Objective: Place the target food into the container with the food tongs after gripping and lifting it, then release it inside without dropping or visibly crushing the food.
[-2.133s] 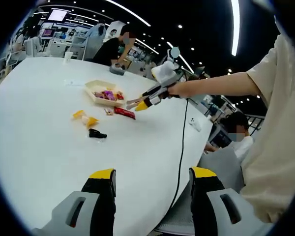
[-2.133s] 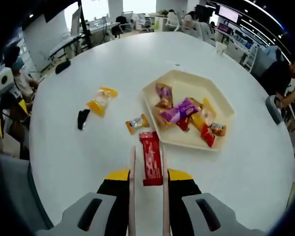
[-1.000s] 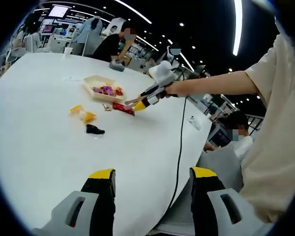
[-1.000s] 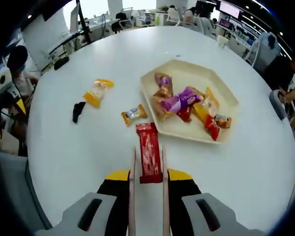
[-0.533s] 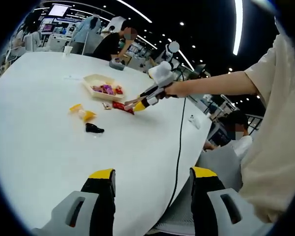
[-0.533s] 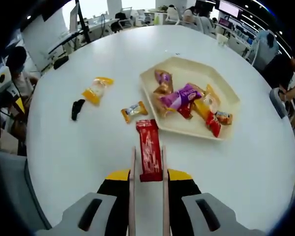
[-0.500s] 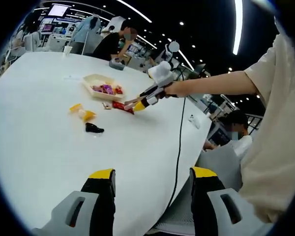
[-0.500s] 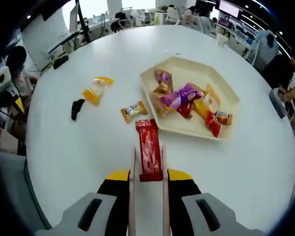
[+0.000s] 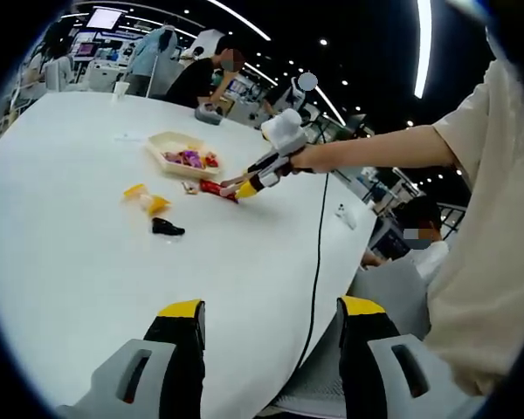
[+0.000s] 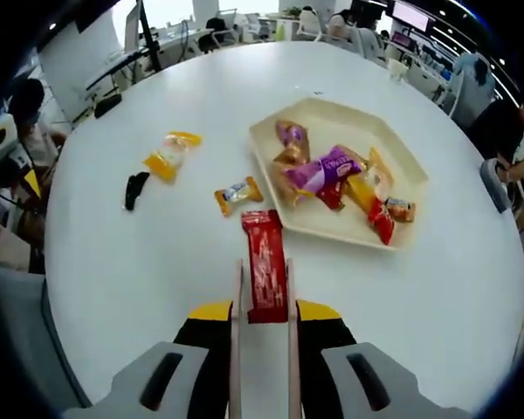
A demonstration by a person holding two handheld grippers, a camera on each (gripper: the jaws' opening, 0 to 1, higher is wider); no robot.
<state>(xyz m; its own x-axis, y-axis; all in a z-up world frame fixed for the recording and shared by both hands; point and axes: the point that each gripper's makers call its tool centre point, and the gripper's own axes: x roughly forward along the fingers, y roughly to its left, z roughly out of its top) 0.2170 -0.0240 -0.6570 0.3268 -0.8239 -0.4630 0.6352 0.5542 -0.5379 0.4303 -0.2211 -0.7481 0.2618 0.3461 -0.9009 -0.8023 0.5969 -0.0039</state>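
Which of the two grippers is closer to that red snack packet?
The right. The right gripper has the red packet between its tong blades; the left gripper hangs open at the table's near edge, far away.

The red wrapper's near end is hidden between the tongs' blades (printing blurred) — tray snacks too small to identify.

Red packet flat between tongs, seemingly near tray.
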